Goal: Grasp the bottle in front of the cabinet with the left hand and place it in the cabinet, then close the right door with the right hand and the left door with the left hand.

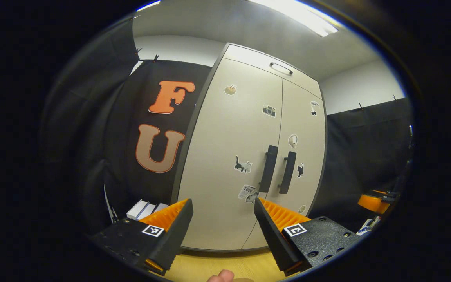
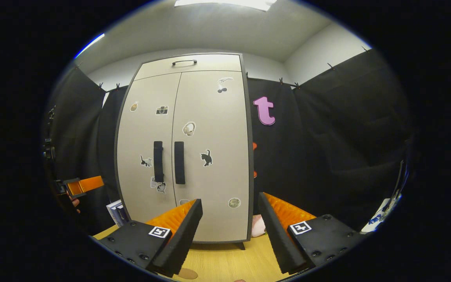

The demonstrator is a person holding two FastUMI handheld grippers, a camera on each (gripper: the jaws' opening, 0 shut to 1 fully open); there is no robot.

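Note:
A beige cabinet [image 1: 225,149] with stickers stands on a wooden tabletop [image 1: 213,264], just ahead of me. Both of its doors are flush and closed, and their two black handles [image 1: 278,170] sit side by side at the middle seam. My left gripper [image 1: 223,201] is open and holds nothing, a short way in front of the left door. In the right gripper view the same cabinet [image 2: 206,129] faces me with its handles [image 2: 168,162] together. My right gripper [image 2: 230,199] is open too, with nothing in it, before the right door. The left gripper [image 2: 82,185] shows at the far left there.
A drawer with a handle [image 1: 280,68] tops the cabinet. White and dark boxes [image 1: 145,209] lie at the cabinet's left foot, and a pink thing [image 2: 257,227] lies at its right foot. Black cloth walls stand close on both sides. The right gripper [image 1: 374,201] shows at the far right.

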